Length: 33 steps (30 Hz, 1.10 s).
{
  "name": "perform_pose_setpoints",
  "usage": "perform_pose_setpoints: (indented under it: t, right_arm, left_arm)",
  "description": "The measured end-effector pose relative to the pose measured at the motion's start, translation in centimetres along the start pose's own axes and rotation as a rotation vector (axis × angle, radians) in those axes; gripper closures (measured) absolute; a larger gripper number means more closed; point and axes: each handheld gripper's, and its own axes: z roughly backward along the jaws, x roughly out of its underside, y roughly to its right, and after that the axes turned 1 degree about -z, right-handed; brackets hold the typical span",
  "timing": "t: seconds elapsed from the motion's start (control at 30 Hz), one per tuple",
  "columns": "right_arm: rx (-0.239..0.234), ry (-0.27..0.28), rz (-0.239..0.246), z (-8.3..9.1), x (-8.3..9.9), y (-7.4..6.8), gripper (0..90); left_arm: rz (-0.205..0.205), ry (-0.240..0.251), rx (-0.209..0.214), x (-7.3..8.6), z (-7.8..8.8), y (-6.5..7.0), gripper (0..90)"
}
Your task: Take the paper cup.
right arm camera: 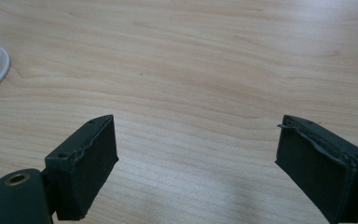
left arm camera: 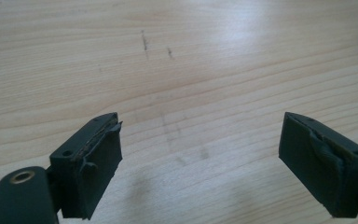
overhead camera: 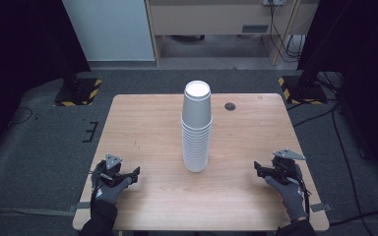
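Wooden desk carries a tall stack of white cups at its centre (upside down, nested), flanked well apart by the left gripper and right gripper, jaws wide and empty, seemingly poised to approach it.

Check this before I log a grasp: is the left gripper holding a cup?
No, the left gripper has its fingers spread apart over bare table, nothing between them.

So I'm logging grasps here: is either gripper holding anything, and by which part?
Nothing is held. The left gripper and right gripper are open over the table, apart from the cup stack.
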Motion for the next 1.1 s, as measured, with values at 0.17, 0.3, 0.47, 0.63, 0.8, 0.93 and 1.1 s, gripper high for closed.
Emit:
perform_pose_setpoints:
  t: [0.17, 0.3, 0.47, 0.63, 0.8, 0.93, 1.1]
  right_arm:
    - [-0.016, 0.040, -0.009, 0.8, -0.4, 0.4, 13.7]
    - [-0.024, 0.055, -0.004, 1.0, -0.5, 0.4, 14.0]
    - [-0.030, 0.066, 0.008, 1.3, -0.7, 0.3, 14.1]
    - [-0.050, 0.095, 0.010, 2.0, -1.0, -0.2, 14.0]
    - [-0.065, 0.143, 0.022, 2.9, -1.8, -0.8, 14.0]
    - [-0.088, 0.165, 0.024, 3.4, -2.5, -1.2, 14.0]
    - [-0.112, 0.188, 0.043, 3.9, -3.3, -1.9, 13.8]
  left_arm:
    - [-0.004, 0.019, 0.005, -0.2, 0.4, 0.4, 12.2]
    - [-0.003, 0.027, 0.003, -0.3, 0.5, 0.5, 12.3]
    - [-0.004, 0.035, 0.005, -0.3, 0.6, 0.4, 12.5]
    - [0.004, 0.054, 0.000, -0.4, 1.1, 0.3, 12.6]
    - [0.001, 0.055, 0.010, -0.4, 1.1, 0.3, 12.6]
    - [-0.004, 0.054, 0.010, -0.4, 1.1, 0.4, 12.8]
    - [-0.001, 0.063, 0.011, -0.5, 1.2, 0.4, 13.1]
